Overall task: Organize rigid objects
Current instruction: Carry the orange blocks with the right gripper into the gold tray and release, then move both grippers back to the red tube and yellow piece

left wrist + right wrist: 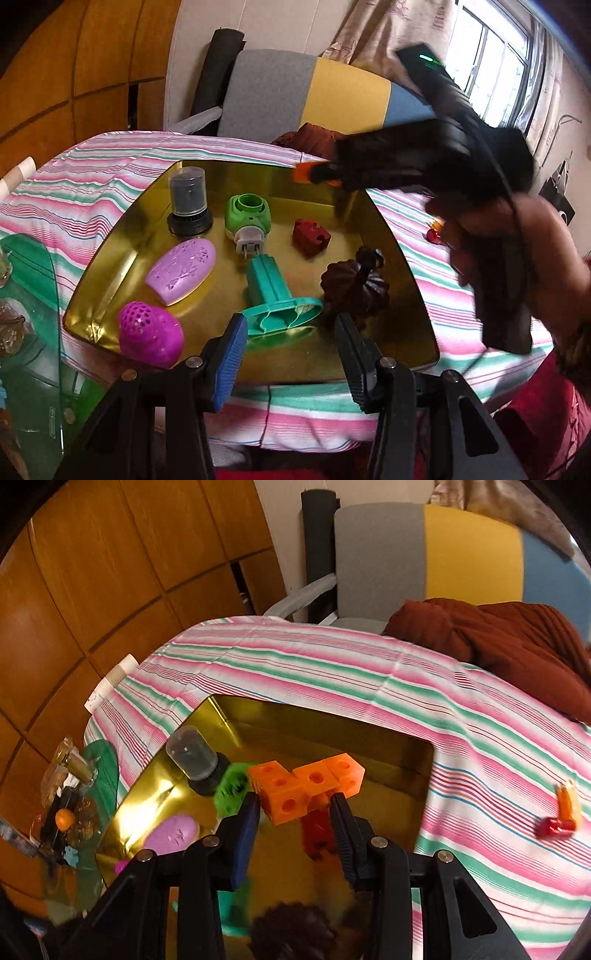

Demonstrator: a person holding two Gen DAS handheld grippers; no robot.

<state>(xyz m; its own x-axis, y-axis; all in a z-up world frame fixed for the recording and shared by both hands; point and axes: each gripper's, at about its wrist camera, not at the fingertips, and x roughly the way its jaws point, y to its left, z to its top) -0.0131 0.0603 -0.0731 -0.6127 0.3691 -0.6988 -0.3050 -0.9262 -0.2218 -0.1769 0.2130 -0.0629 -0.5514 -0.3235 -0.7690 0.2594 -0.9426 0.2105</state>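
- Right gripper [293, 806] clamped on orange block piece [306, 786], raised over gold tray [388, 805].
- Left gripper [291, 339] wide open, holding nothing, above tray's near edge, just before teal stand [275, 295].
- Red block [310, 236], green plug [248, 218], 2 purple ovals in tray.

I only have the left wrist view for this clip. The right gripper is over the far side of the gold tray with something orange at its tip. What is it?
Observer: An orange piece of linked perforated cubes, clamped between the right gripper's fingers.
Operator: Is it already set down?
Observer: No. It hangs over the gold tray, above the red block.
Operator: The hand half hides a small red thing on the striped cloth. What is it?
Observer: A small red piece with an orange stick at its end, lying on the striped cloth outside the tray.
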